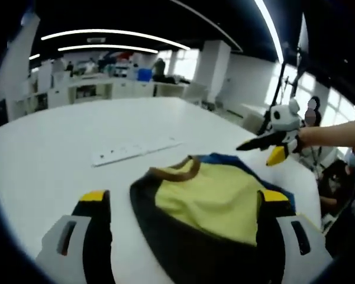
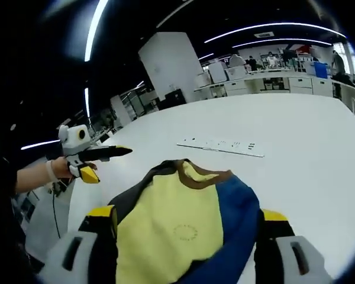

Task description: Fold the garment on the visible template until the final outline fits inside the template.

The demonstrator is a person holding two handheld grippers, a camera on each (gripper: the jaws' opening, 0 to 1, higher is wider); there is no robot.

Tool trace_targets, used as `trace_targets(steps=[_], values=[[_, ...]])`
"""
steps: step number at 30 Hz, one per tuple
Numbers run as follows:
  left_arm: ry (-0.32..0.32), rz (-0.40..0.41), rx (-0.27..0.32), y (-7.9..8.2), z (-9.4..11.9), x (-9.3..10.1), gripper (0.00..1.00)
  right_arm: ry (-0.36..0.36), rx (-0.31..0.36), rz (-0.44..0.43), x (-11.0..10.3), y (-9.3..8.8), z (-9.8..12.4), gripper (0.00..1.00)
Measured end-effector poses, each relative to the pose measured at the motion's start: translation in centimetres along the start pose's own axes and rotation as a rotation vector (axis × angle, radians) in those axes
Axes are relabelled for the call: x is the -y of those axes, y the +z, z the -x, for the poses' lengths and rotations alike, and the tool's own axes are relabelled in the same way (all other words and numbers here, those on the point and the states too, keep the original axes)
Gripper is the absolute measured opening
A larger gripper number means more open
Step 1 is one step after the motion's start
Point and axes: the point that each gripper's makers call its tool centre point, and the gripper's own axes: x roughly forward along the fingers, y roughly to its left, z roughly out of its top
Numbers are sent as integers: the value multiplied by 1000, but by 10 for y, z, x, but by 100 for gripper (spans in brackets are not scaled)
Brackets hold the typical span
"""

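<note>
- On the white worktop lies the garment, a soft cloth top in pale yellow with a brown neckband, a blue panel and a dark panel, bunched rather than flat, close under both cameras.
- Left gripper view: the garment's dark edge sits between the yellow-tipped jaws of the left gripper, which stand apart; the cloth reaches the right-hand one, though I cannot tell whether it is pinched.
- Right gripper view: the jaws of the right gripper are spread wide, with the yellow and blue cloth lying between them; nothing looks clamped.
- Each gripper appears in the other's view too, held in a hand above the worktop's edge, near the garment but clear of it.
- Beyond the neckband lies a long white strip with small marks; I cannot say it is the template.
- My read: folding is at an early stage, with a fresh grasp needed on an edge or corner before laying it over.
- A faint round print sits on the yellow chest; its lettering is too small to read.
</note>
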Motion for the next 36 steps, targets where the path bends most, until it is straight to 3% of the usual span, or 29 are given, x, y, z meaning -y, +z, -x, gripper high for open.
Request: trace_targets(steps=[5,10,14,19,36], values=[[1,-11,-9,-2,18,9,93,-12,9,-3,-6,-2,14,96],[5,-4,-13,-2,34,16,73,-24,30,-2,-11,-3,31,95],[20,-2,-8,-4,44,19,76,-34,40,-11,-14,-7,44,95],[21,-12,-11,-8,54,25,69,-47,51,-17,-19,-14,58,93],[25,12,-21,-23,87,41,72,-110,65,-78,-25,-51,100,89]])
